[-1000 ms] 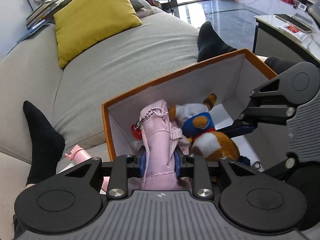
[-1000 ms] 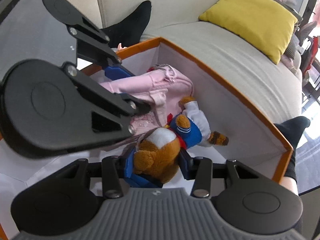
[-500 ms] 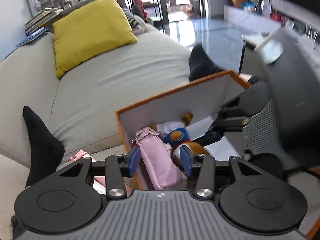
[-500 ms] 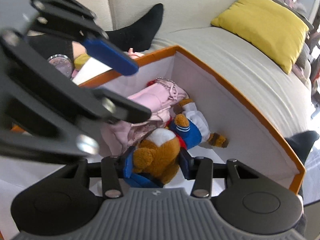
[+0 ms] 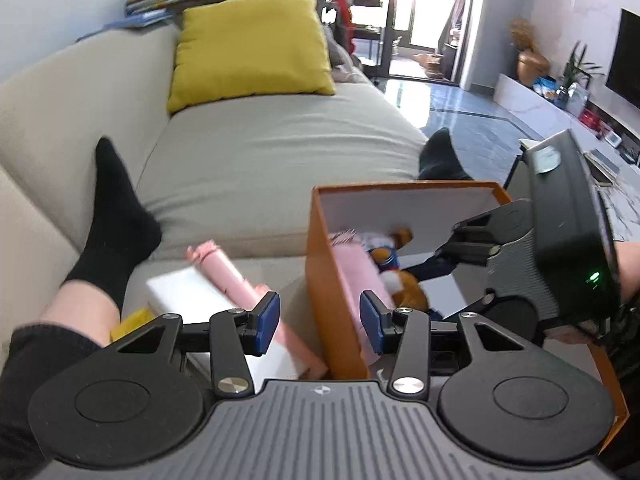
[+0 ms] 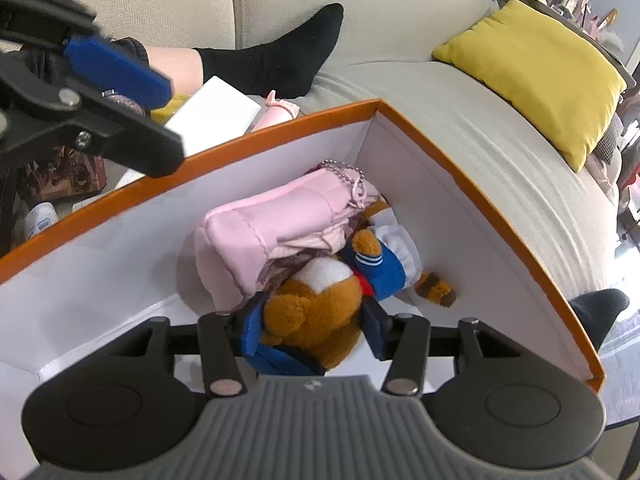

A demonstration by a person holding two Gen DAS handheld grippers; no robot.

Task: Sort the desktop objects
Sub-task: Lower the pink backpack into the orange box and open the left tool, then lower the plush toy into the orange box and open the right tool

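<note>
An orange box (image 6: pixel 460 168) with white walls holds a pink pouch (image 6: pixel 276 236) and a brown plush toy in a blue jacket (image 6: pixel 316 316). My right gripper (image 6: pixel 312 320) is inside the box, shut on the plush toy's head. My left gripper (image 5: pixel 320 320) is open and empty, raised above the box's left wall (image 5: pixel 332 304). The pink pouch (image 5: pixel 360 276) lies free in the box. The right gripper also shows in the left wrist view (image 5: pixel 444 268), with the plush toy (image 5: pixel 408 288) between its fingers.
Left of the box lie a pink tube-shaped item (image 5: pixel 232 276), a white flat box (image 5: pixel 200 296) and a yellow item (image 5: pixel 132 320). A person's legs in black socks (image 5: pixel 112 216) rest on the beige sofa (image 5: pixel 272 152). A yellow cushion (image 5: pixel 248 48) sits at the back.
My left gripper let go of the pink pouch, opened, and drew back up and left out of the box. My right gripper stays shut on the plush toy.
</note>
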